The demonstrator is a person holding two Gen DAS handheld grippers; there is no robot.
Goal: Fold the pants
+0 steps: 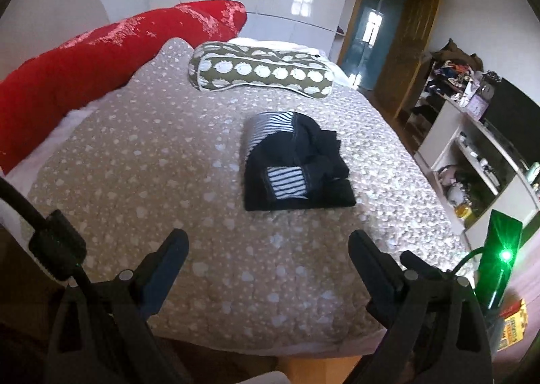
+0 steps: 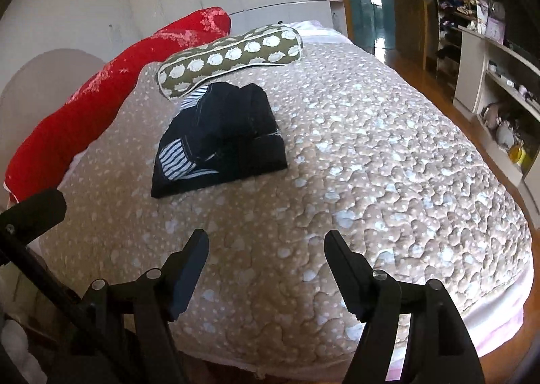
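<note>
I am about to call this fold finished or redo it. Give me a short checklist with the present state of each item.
1. Left gripper open, holding nothing: ok.
2. Right gripper open, holding nothing: ok.
3. Both grippers apart from the pants: ok.
4. Pants in one compact bundle on the bedspread: ok.
5. Top layer smooth: not ok, dark cloth is bunched on top.
6. Pants apart from the spotted pillow: ok in the left view; the right view cannot tell.

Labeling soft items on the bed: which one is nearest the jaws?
The dark pants bundle with striped patches, mid-bed. The olive spotted bolster lies beyond it, and the red cushion runs along the far left edge.
</note>
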